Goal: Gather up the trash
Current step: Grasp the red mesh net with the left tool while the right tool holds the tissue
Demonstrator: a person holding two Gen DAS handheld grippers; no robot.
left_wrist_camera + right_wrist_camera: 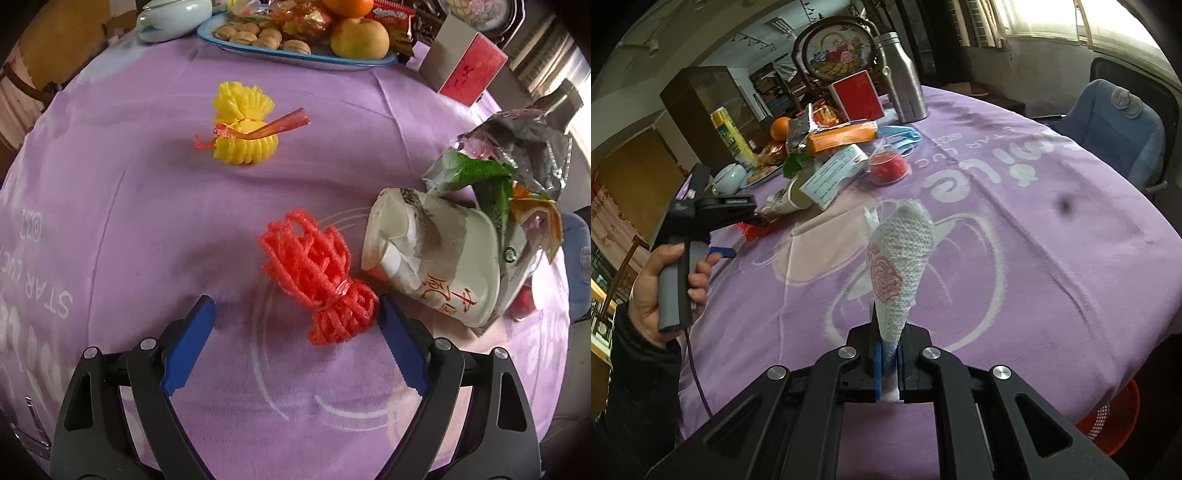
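- While its jaws stand spread, the left gripper (pixel 295 314) brackets a red foam net (pixel 319 282) on the purple tablecloth (pixel 129 229), near a crushed paper cup (pixel 432 258).
- Right gripper (pixel 890 360) pinches a white tissue (pixel 899 258) above the cloth.

Cloth (pixel 110 221): "STAR LUC", upside down, is printed in white at the left edge.
Cloth, right wrist view: "mile" is seen upside down.
Cup (pixel 436 258): Chinese characters, not made out.
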